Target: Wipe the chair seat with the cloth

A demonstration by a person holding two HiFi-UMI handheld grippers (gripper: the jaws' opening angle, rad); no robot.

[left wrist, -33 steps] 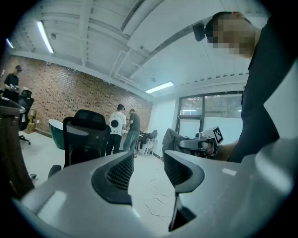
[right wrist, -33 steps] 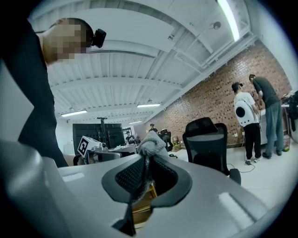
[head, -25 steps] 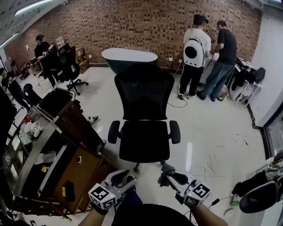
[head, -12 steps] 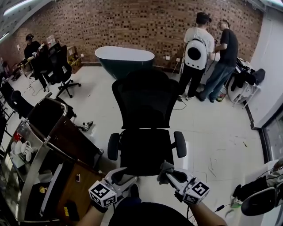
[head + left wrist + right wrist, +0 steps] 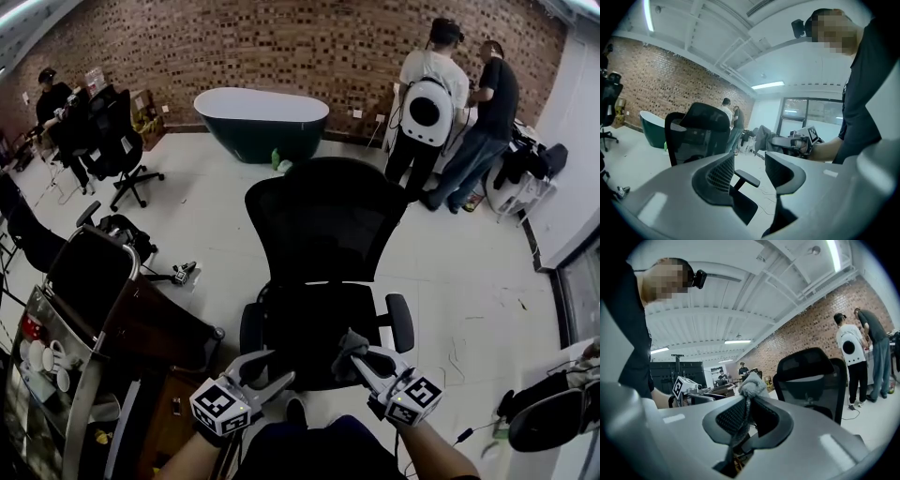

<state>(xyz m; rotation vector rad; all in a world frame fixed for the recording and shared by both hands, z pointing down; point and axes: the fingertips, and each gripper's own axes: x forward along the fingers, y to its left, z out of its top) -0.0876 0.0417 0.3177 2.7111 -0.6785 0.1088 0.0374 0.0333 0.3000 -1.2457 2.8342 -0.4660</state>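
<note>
Head view puts our left hand-held gripper (image 5: 270,367), grey plastic with ribbed pads, low at the left, its jaws apart and empty. Just beyond both grippers' tips lies the flat black seat (image 5: 314,323) of the mesh-backed office chair, its front edge running across us. At the right, our right hand-held gripper (image 5: 367,360) is clenched on a crumpled grey fleecy cloth (image 5: 348,343) above the seat's front right corner. We judge this hand the nearer one for wiping.
</note>
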